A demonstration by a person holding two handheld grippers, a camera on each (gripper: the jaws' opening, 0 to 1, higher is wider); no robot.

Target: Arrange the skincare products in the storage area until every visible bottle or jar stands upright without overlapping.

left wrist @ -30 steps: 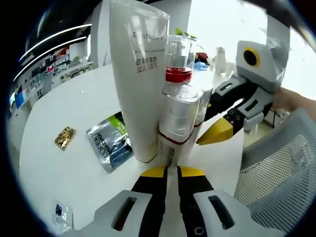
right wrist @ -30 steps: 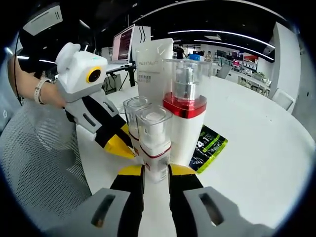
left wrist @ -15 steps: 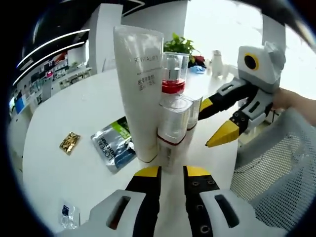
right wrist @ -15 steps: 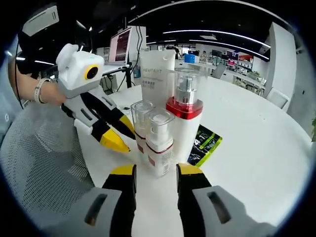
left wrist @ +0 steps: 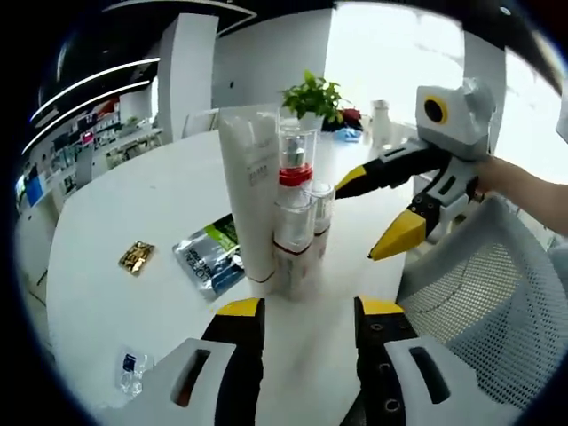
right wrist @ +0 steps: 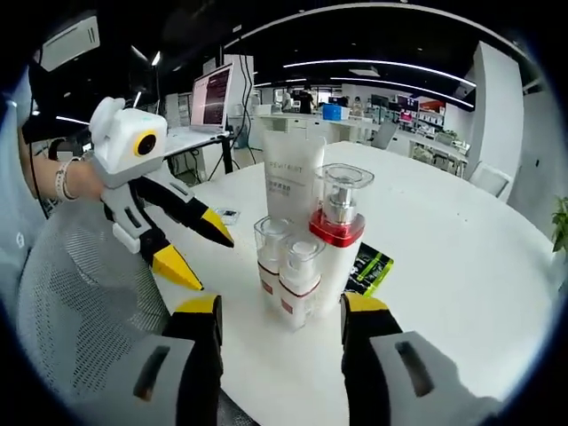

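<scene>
Bright office — round white table (left wrist: 133, 204)

A tall white tube (right wrist: 294, 182) stands upright on its cap on the white table, at 12 o'clock of the cluster in the right gripper view. Touching its front, a white pump bottle (right wrist: 336, 240) with a red collar and clear cap stands upright. At its 9 o'clock, two small clear-capped bottles (right wrist: 287, 265) with red bands stand upright, side by side, touching.
</scene>
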